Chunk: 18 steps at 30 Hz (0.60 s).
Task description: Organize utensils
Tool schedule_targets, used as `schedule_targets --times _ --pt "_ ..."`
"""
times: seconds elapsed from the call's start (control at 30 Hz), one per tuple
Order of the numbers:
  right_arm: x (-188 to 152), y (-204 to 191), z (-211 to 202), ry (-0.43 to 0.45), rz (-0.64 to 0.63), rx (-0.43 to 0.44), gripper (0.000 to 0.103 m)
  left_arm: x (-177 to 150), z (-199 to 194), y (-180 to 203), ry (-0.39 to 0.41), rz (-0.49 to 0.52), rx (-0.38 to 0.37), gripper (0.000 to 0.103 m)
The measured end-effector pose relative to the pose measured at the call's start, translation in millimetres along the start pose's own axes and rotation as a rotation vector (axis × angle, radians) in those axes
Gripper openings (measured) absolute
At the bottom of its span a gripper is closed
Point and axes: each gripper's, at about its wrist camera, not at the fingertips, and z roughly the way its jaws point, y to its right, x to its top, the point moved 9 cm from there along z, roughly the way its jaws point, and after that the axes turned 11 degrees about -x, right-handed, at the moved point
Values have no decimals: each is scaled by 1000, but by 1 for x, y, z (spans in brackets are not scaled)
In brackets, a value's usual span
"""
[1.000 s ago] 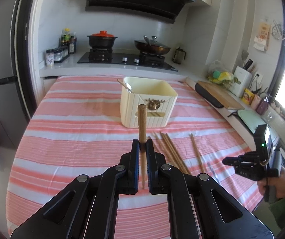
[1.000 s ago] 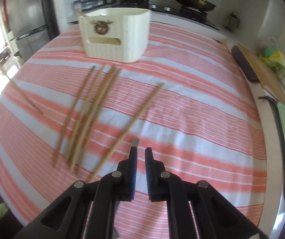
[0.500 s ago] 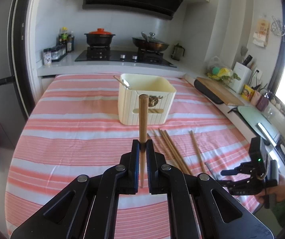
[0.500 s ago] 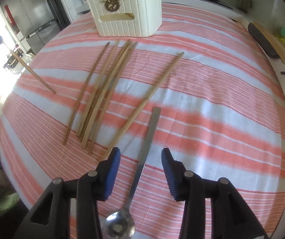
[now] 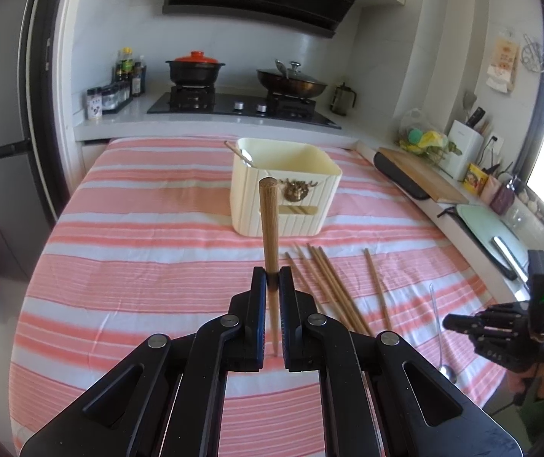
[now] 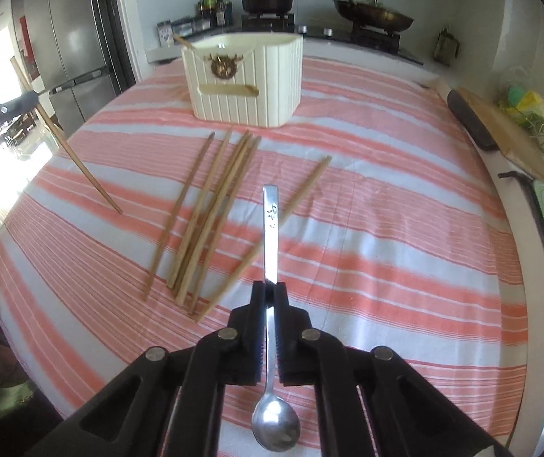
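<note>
Spoon [image 6: 270,251] clamped between right fingers [image 6: 258,304].

No text reads clearly (the spoon handle [image 6: 271,213] bears faint, illegible marks).

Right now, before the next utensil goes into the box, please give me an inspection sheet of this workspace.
Surface: striped tablecloth, pink and white, flat.
Job's things: cream box upright, a utensil already leaning inside; loose chopsticks lying in front of it; one chopstick and a metal spoon are held.
Clutter: nothing seen on the cloth.
Grippers: left gripper shut on the chopstick; right gripper shut on the spoon's handle, bowl toward the camera.
Cables: nothing seen.
Surroundings: stove with a pot and a wok, fridge, cutting board.
</note>
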Motion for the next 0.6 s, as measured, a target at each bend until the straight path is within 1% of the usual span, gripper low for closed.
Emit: schedule_targets --times 0.1,0.17,0.2,0.27,0.3,0.33,0.37,0.4,0.43,0.53,0.6 --pt "9 6 -22 65 65 26 1 1 1 2 -1 1 -2 5" --pt "14 16 -21 80 90 -7 1 2 2 4 -2 4 -4 5" --pt "14 19 -14 61 98 -9 1 2 2 5 -3 5 -5 5" --pt "8 25 -1 -15 148 42 5 1 1 7 -4 11 -6 5" --pt "3 25 5 -51 144 54 6 1 1 8 -5 14 -5 5" --pt "-4 23 8 -76 116 53 9 0 1 9 -4 16 -4 5" --pt "-11 20 9 -89 85 55 25 0 1 9 -4 14 -4 5" --pt "-18 18 10 -105 63 61 37 0 1 9 -3 13 -4 5" --pt "-26 15 11 -120 52 70 53 0 1 9 -3 11 -5 5" --pt "-50 17 11 -184 60 89 54 0 1 11 -5 7 -7 5" --pt "-64 23 8 -221 102 96 54 0 0 10 -7 10 -8 5"
